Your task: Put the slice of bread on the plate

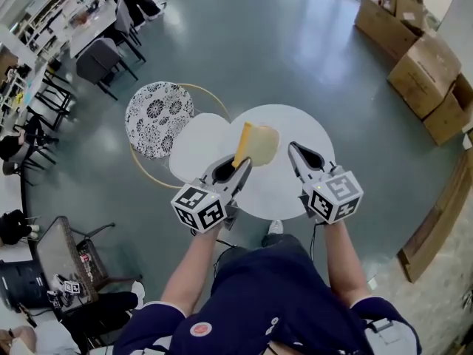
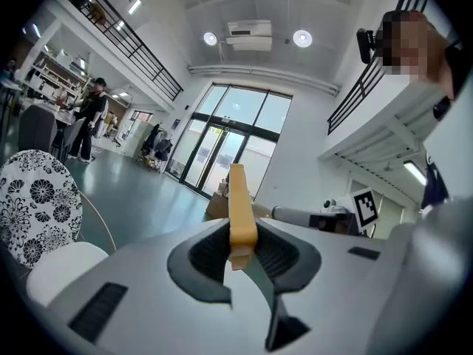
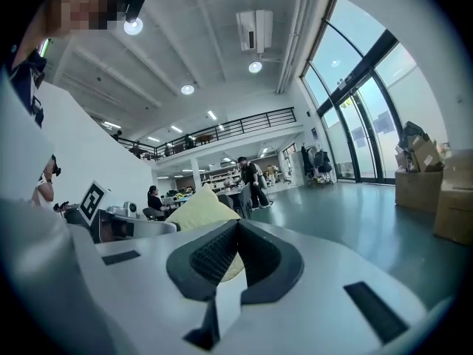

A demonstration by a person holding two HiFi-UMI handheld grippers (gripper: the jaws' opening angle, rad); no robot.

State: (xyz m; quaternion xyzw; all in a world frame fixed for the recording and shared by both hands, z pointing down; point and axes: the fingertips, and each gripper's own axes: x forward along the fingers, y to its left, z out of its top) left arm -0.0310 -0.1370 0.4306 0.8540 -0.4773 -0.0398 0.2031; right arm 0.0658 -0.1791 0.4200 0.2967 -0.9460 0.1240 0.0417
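A person's dark blue shirt [image 1: 273, 302] fills the bottom of the head view, with two bare forearms reaching forward, each hand holding a grey two-jaw gripper topped by a black-and-white marker cube. The left gripper [image 1: 242, 166] pinches a slice of bread [image 1: 259, 145] by its lower edge; the slice stands on edge, pale yellow with a darker orange crust, above the near left part of a round white table [image 1: 310, 133]. In the left gripper view the slice [image 2: 240, 205] appears edge-on, a narrow upright strip clamped between the two dark ribbed pads of the left gripper [image 2: 241, 246]. The right gripper [image 1: 293, 149] points at the table just to the right of the slice, with its jaws pressed together at the tips and nothing between them. In the right gripper view [image 3: 235, 231] the broad face of the bread [image 3: 198, 207] shows beyond the jaws, to their left. Left of the table stands a chair with a round black-and-white floral back [image 1: 157, 117] and a white round seat [image 1: 196, 146]. Cardboard boxes [image 1: 421, 72] line the grey-green floor at upper right.
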